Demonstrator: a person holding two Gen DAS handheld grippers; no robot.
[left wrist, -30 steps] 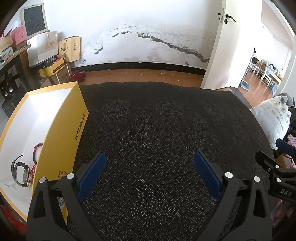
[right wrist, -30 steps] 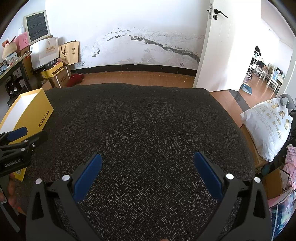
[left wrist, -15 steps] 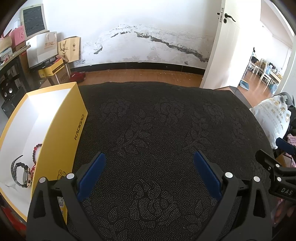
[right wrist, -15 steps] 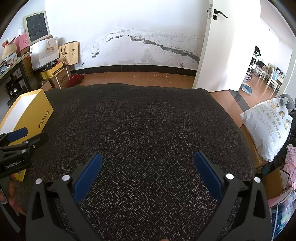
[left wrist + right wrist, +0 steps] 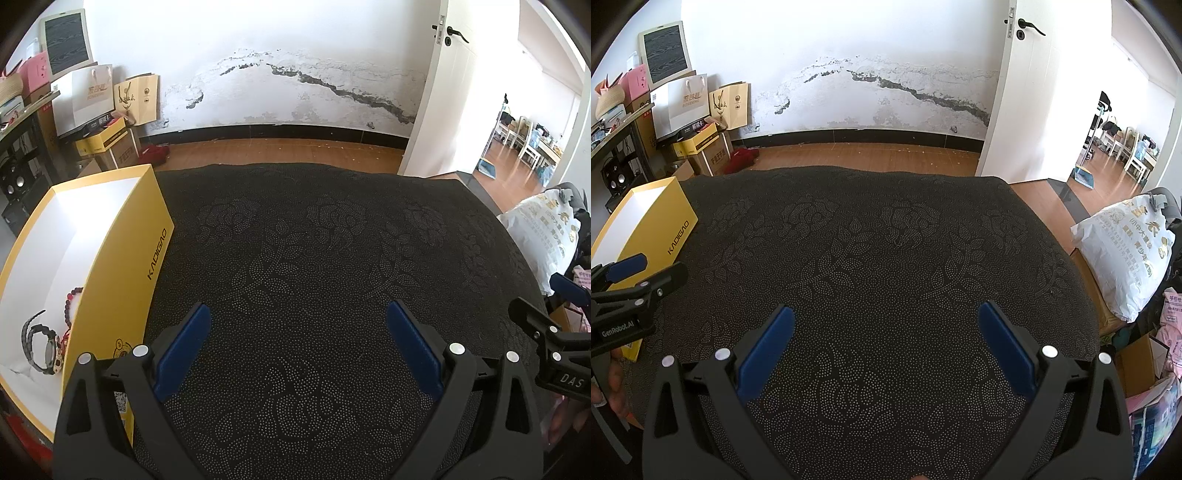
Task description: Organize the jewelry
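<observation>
A yellow box (image 5: 122,258) with a white inside stands at the left of the dark patterned table. A dark wristwatch (image 5: 38,345) and a red bead bracelet (image 5: 70,304) lie in its near end. My left gripper (image 5: 297,343) is open and empty, over the cloth just right of the box. My right gripper (image 5: 886,343) is open and empty over the middle of the cloth. The box also shows in the right wrist view (image 5: 653,229), with the left gripper (image 5: 631,291) beside it. No jewelry shows on the cloth.
The table carries a dark floral cloth (image 5: 332,258). A white plastic bag (image 5: 1126,254) sits off the right edge. Boxes and paper bags (image 5: 698,110) stand by the far left wall. A white door (image 5: 1027,88) is at the back right.
</observation>
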